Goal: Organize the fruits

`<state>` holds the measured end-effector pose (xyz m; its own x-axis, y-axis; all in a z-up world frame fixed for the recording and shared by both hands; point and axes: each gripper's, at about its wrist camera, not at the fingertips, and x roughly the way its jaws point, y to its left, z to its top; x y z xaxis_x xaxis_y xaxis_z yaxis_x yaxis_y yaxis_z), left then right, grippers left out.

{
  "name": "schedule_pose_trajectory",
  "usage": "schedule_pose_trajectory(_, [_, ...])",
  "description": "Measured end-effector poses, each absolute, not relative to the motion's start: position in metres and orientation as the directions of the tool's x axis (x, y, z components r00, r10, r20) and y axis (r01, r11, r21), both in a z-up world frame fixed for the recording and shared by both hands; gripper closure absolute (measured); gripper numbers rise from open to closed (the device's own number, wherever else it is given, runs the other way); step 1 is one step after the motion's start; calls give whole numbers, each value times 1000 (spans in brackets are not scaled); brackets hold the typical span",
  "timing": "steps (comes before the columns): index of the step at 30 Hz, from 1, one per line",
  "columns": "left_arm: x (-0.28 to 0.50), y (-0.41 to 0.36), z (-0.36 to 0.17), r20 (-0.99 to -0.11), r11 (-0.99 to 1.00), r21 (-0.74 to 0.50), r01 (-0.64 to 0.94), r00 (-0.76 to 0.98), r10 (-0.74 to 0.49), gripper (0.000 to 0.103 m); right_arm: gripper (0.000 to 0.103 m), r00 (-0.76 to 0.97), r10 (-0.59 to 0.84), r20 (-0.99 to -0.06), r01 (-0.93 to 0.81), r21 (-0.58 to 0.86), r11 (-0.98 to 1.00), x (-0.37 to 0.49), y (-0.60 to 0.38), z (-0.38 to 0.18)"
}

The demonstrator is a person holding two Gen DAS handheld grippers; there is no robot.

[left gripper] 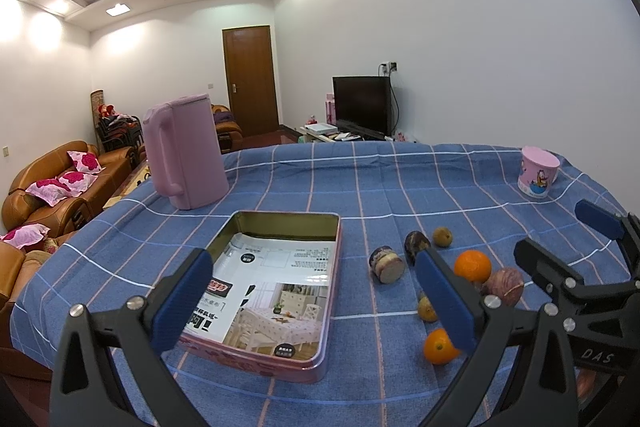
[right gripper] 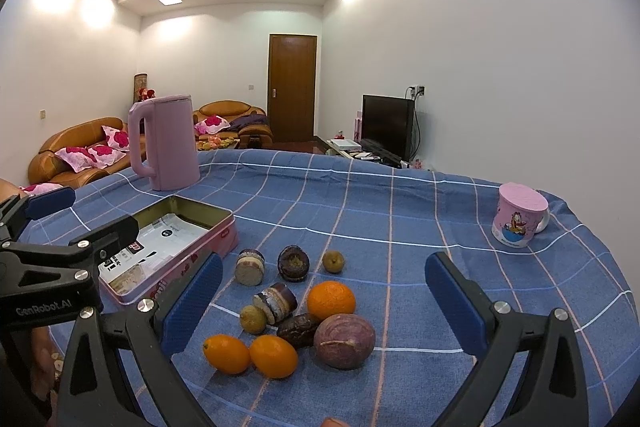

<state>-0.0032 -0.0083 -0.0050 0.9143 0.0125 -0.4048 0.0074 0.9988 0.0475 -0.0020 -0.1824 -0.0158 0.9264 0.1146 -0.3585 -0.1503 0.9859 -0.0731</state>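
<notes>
Left tongs (left gripper: 312, 301) open, empty, over tin (left gripper: 276, 255), lower left of frame. Fruits (right gripper: 298, 311) loose on desk (right gripper: 400, 227), centre, just right of tin. Oranges (right gripper: 331, 300) round, firm, prone to roll: pinch across middle. Passion fruit (right gripper: 344, 341) light, smooth, brittle shell: gentle squeeze. Right tongs (right gripper: 324, 311) open, empty, above pile.

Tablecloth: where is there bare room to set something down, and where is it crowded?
Bare cloth lies between the fruit pile and the pink mug, and behind the tin toward the far edge, right of the pink kettle. It is crowded between tin and fruit.
</notes>
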Motion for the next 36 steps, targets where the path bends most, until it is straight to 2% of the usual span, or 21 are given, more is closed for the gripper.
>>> schedule_pose_trajectory(13, [1,-14,-15,-429,998,56,16,903,10,0,1,918,88,-388,-124,-69,990,3,-195,-27])
schedule_pose_trajectory(27, [8,-54,-61,-539,987,43,153,836,-106,1,2,893,17,-449,-26,-14,1000,11,-242,-52])
schedule_pose_trajectory(29, [9,-61,-66,-554,983,30,183,821,-136,5,6,887,26,-462,-29,0,1000,12,-247,-54])
schedule_pose_trajectory(31, [10,-66,-71,-567,980,29,198,810,-147,10,20,878,49,-477,-45,21,999,15,-249,-57])
schedule_pose_trajectory(36, [16,-72,-82,-608,974,5,227,774,-177,24,21,855,98,-509,-87,45,995,21,-243,-64])
